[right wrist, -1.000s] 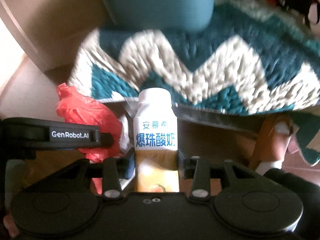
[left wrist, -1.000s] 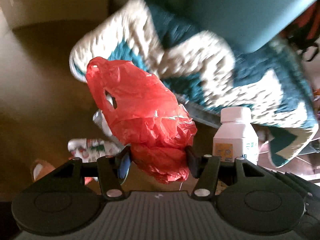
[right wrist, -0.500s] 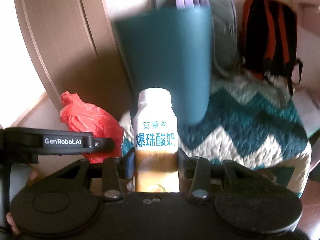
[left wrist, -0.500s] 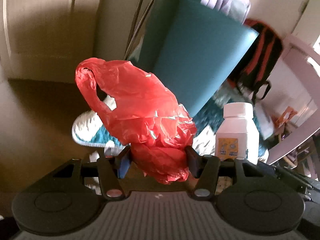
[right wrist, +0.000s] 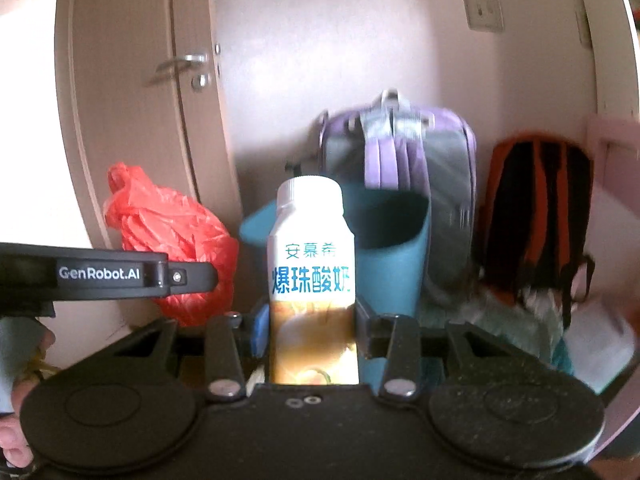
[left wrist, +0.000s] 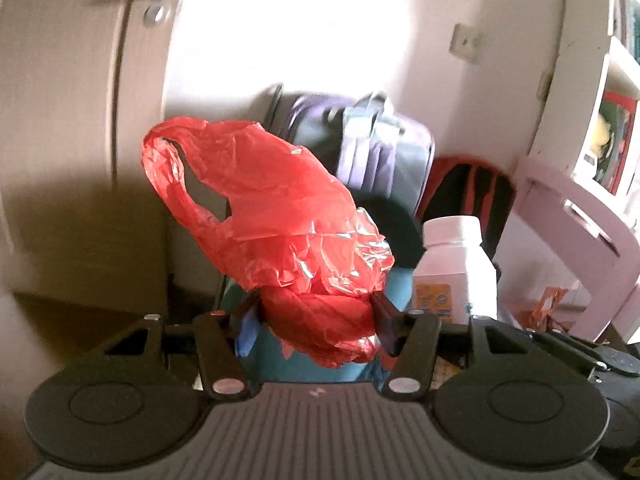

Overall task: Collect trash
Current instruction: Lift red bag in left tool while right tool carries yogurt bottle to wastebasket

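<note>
Carry step: left claw [left wrist: 316, 312] pinching red plastic bag [left wrist: 272, 208], right claw [right wrist: 308, 320] pinching yogurt bottle [right wrist: 312, 272]; next likely release both over teal bin [right wrist: 396, 264].

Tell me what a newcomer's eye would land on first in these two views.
First, the crumpled red plastic bag pinched in the left claw, filling the middle of its view. Next, the white yogurt drink bottle with blue lettering, upright in the right claw. Behind both stands a teal bin, with a purple backpack against the wall.
</note>
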Available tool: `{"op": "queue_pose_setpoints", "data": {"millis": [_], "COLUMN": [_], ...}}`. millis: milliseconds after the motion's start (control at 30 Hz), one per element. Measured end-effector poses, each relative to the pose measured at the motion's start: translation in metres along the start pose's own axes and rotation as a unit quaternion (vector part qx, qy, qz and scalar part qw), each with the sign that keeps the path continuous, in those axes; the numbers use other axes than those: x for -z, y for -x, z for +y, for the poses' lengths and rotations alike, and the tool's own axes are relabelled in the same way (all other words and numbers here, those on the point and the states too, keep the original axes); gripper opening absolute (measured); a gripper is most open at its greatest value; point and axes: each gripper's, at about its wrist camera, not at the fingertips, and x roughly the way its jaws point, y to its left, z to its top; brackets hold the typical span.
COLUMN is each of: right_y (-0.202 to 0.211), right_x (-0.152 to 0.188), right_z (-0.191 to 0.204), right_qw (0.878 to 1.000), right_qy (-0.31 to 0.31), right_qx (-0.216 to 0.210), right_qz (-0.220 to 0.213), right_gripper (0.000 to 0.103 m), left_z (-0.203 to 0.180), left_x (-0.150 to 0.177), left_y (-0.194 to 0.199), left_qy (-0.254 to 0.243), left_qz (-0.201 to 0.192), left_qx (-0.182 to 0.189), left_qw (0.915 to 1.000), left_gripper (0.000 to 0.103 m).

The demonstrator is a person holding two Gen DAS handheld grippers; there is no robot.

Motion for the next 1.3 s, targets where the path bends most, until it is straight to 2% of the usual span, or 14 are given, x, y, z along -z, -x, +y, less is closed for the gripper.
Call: {"op": "queue_pose_setpoints", "data": {"millis": [267,467,800,1067,1300], "right_y": [-0.023,-0.056,-0.122,-0.162,-0.177], "right_x": [-0.048,-0.072,-0.083,-0.07,-0.06], "right_z": [-0.012,-0.025,-0.048,-0.058,-0.061], "right_qw": [1.0,0.999,0.999,0.997,0.994], "right_qy": [0.005,0.018,0.026,0.039,0.044], "right_qx": [0.016,0.035,0.047,0.039,0.049], "right_qz": [-0.024,-0.024,0.007,0.056,0.084], "right_gripper": [0.04,0.04,0.04,0.04,0.043], "left_z": [-0.011,-0.011,-0.01,-0.012,-0.006], "left_x": [-0.048,-0.072,-0.081,-0.079,-0.066], "left_y": [-0.024,-0.059,-0.134,-0.186,-0.215], "left_qy": [-0.03,-0.034,-0.085,-0.146,-0.138], "left_qz": [-0.028,-0.018,0.045,0.108,0.149], "left_qx": [-0.015,-0.013,-0.027,-0.034,-0.031], "left_qw": [0.999,0.9992,0.995,0.9828,0.9787], "left_gripper": [0.057,0.057,0.057,0.057,0.058]}}
